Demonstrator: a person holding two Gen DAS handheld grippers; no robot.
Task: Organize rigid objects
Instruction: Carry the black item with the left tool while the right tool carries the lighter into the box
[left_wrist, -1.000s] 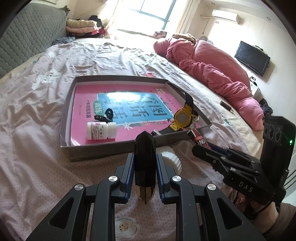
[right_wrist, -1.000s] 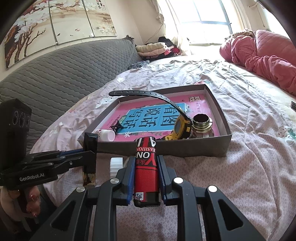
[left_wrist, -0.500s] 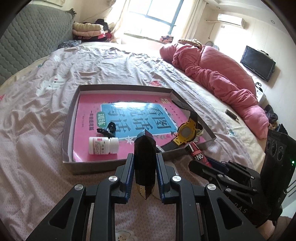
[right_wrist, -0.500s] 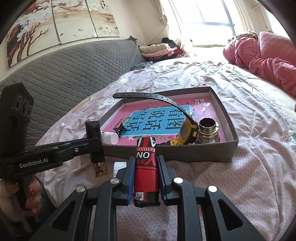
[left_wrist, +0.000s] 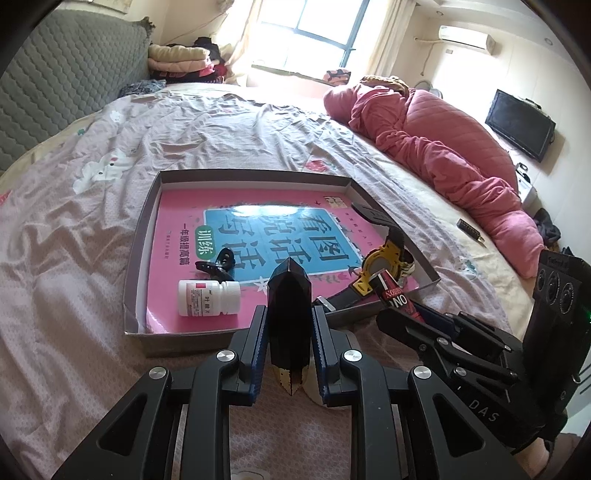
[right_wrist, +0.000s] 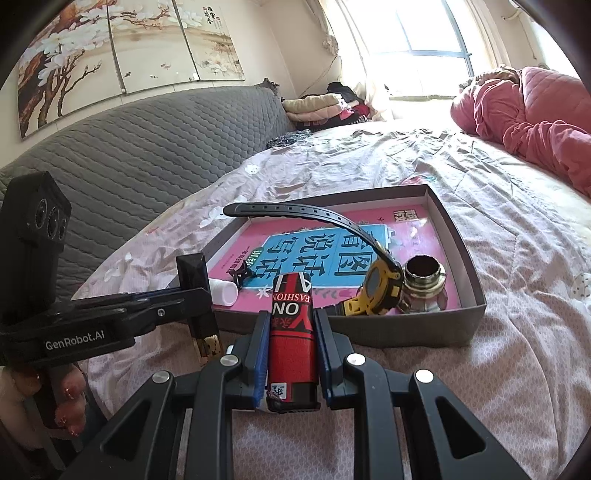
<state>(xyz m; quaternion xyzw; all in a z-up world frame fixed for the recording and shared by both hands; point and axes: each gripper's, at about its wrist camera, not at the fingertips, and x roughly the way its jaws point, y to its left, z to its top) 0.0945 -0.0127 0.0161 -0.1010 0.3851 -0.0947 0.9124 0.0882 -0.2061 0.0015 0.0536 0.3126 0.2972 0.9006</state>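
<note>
My left gripper (left_wrist: 289, 312) is shut on a black faceted bar (left_wrist: 289, 288) with a gold end, held just before the near wall of a grey box (left_wrist: 255, 173) on the bed. My right gripper (right_wrist: 291, 317) is shut on a red lighter (right_wrist: 291, 332) at the same wall, further right. Inside the box lie a pink book (left_wrist: 177, 221), a white pill bottle (left_wrist: 208, 297), a black clip (left_wrist: 218, 264), a yellow watch (right_wrist: 380, 288) with a long black strap, and a brass ring (right_wrist: 424, 277). The left gripper (right_wrist: 195, 306) shows in the right wrist view too.
The box sits on a pale pink sheet. A pink quilt (left_wrist: 443, 140) is heaped along the right, and a grey padded headboard (right_wrist: 147, 155) stands on the left. A small dark object (left_wrist: 469, 230) lies near the quilt. A white thing (left_wrist: 312, 384) is mostly hidden under my left fingers.
Both grippers have edged up and toward the box, so I see more of its inside. The white thing that showed beside my left fingers is now mostly covered. Both grips are unchanged.
</note>
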